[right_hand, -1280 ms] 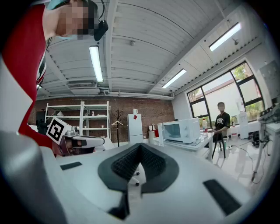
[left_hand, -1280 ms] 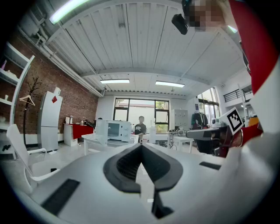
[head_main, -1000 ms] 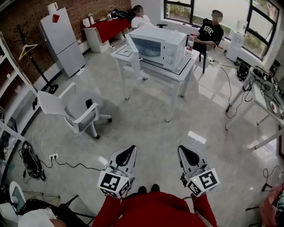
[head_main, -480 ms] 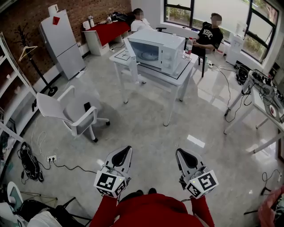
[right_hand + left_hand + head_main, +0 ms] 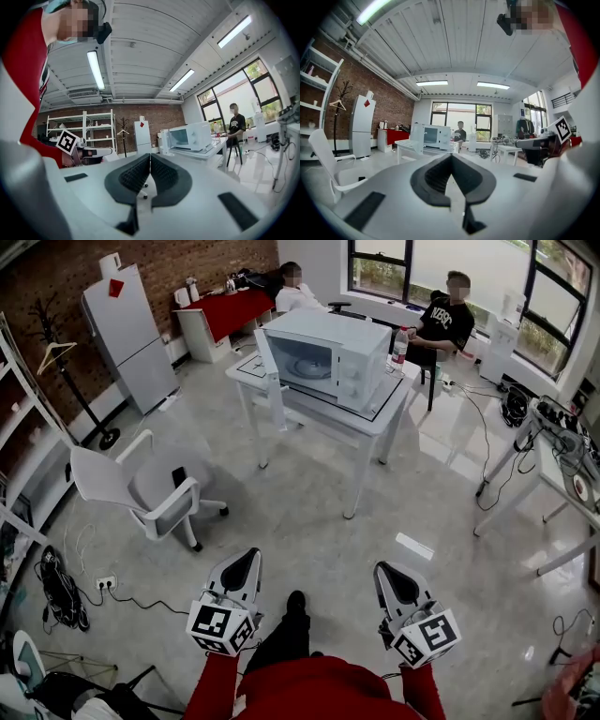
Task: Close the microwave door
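Note:
The white microwave [image 5: 330,343] stands on a white table [image 5: 375,413] across the room, and its door [image 5: 269,360] is swung open to the left. Both grippers are held low in front of me, far short of it. My left gripper [image 5: 246,557] is shut, with nothing between its pads. My right gripper [image 5: 389,568] is also shut and empty. In the left gripper view the microwave [image 5: 437,135] sits small beyond the tips of the left gripper [image 5: 451,157]. The right gripper view shows the microwave [image 5: 192,136] to the right of the right gripper [image 5: 150,157].
A white office chair [image 5: 141,488] stands on the floor at the left. A grey fridge [image 5: 127,324] and a coat stand [image 5: 70,371] line the brick wall. Two people sit behind the microwave table. A desk [image 5: 553,442] with cables is at the right.
I have stepped forward and both shut grippers have come along. A black shoe now shows between them, and the chair has slid left in the view.

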A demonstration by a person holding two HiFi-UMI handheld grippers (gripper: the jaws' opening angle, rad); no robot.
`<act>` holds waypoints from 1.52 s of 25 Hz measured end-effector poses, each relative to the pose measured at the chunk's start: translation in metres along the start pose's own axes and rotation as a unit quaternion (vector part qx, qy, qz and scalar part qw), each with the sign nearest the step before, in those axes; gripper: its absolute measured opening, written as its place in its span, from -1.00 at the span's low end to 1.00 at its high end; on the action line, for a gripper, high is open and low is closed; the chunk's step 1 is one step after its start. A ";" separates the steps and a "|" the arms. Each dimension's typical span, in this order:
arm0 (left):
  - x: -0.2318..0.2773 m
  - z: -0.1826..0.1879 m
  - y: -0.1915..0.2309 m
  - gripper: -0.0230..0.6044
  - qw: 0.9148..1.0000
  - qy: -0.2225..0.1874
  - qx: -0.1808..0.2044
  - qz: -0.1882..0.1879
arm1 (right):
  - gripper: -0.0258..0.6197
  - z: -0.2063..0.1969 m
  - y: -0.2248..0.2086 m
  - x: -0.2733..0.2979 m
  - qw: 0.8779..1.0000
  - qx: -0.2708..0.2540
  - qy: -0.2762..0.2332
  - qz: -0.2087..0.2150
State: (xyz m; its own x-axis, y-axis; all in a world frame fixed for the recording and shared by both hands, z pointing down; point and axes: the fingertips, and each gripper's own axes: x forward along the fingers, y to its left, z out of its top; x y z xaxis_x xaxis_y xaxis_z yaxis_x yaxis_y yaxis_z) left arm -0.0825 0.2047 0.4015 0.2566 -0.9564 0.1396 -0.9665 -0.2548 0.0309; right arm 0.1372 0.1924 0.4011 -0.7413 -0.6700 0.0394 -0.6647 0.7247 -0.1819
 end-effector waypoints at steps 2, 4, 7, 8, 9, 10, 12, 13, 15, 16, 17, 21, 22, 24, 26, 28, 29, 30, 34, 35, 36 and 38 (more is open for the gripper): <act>0.017 0.001 0.012 -0.90 1.000 -0.001 0.000 0.000 | -0.88 0.000 -0.010 0.014 1.000 -0.001 0.001 -0.002; 0.035 -0.001 0.026 -0.90 1.000 -0.002 -0.002 0.000 | -0.88 -0.003 -0.020 0.032 1.000 -0.001 0.006 -0.004; 0.068 -0.003 0.053 -0.90 1.000 0.000 -0.009 0.002 | -0.88 -0.004 -0.037 0.064 1.000 0.000 0.012 -0.009; 0.081 -0.002 0.064 -0.90 1.000 0.000 -0.011 0.003 | -0.88 -0.001 -0.045 0.076 1.000 -0.001 0.013 -0.011; 0.094 0.001 0.075 -0.89 1.000 0.000 -0.012 0.005 | -0.88 0.002 -0.053 0.090 1.000 -0.002 0.013 -0.014; 0.109 0.004 0.087 -0.86 1.000 0.000 -0.012 0.006 | -0.88 0.007 -0.061 0.104 1.000 -0.004 0.014 -0.016; 0.138 0.012 0.112 -0.78 1.000 0.003 -0.014 0.007 | -0.88 0.018 -0.077 0.135 1.000 -0.008 0.015 -0.021; 0.153 0.017 0.124 -0.76 1.000 0.004 -0.015 0.007 | -0.88 0.024 -0.085 0.150 1.000 -0.009 0.015 -0.025; 0.181 0.026 0.144 -0.71 1.000 0.003 -0.015 0.002 | -0.88 0.036 -0.100 0.179 0.999 -0.014 0.011 -0.031; 0.195 0.030 0.152 -0.67 1.000 0.002 -0.014 -0.002 | -0.88 0.042 -0.107 0.192 0.999 -0.016 0.007 -0.033; 0.207 0.033 0.158 -0.64 1.000 0.002 -0.013 -0.006 | -0.88 0.046 -0.113 0.205 0.999 -0.017 0.004 -0.035; 0.245 0.034 0.171 -0.44 0.999 0.015 -0.002 -0.034 | -0.88 0.054 -0.128 0.246 0.999 -0.017 0.004 -0.037; 0.253 0.033 0.173 -0.37 0.999 0.020 0.003 -0.040 | -0.88 0.056 -0.131 0.253 0.999 -0.019 0.005 -0.037; 0.269 0.031 0.176 -0.26 0.998 0.026 0.010 -0.050 | -0.88 0.060 -0.138 0.264 0.999 -0.023 0.005 -0.039; 0.284 0.030 0.178 -0.18 0.998 0.030 0.010 -0.058 | -0.88 0.064 -0.147 0.271 0.999 -0.026 0.006 -0.045; 0.298 0.028 0.179 -0.11 0.997 0.036 0.005 -0.064 | -0.88 0.065 -0.159 0.275 0.998 -0.027 0.007 -0.054; 0.305 0.026 0.179 -0.06 0.997 0.039 0.004 -0.066 | -0.88 0.067 -0.167 0.276 0.998 -0.028 0.009 -0.058; 0.312 0.025 0.179 -0.04 0.997 0.042 0.003 -0.068 | -0.88 0.068 -0.174 0.277 0.998 -0.029 0.010 -0.063; 0.332 0.020 0.183 0.04 0.995 0.055 0.007 -0.078 | -0.88 0.081 -0.209 0.286 0.996 -0.038 0.004 -0.083; 0.334 0.020 0.184 0.05 0.995 0.058 0.007 -0.081 | -0.88 0.085 -0.218 0.289 0.995 -0.041 0.002 -0.088; 0.336 0.019 0.185 0.05 0.995 0.060 0.006 -0.084 | -0.88 0.089 -0.226 0.292 0.995 -0.043 0.000 -0.091; 0.338 0.018 0.186 0.08 0.994 0.064 0.007 -0.090 | -0.88 0.097 -0.242 0.296 0.994 -0.049 -0.005 -0.097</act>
State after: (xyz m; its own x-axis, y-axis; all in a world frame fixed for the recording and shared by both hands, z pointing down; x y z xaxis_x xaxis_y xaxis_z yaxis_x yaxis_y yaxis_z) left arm -0.1759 -0.1688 0.4365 0.4223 -0.8689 0.2583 -0.9043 -0.4236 0.0533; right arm 0.0872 -0.1970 0.3615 -0.5983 -0.7994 0.0550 -0.8008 0.5941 -0.0761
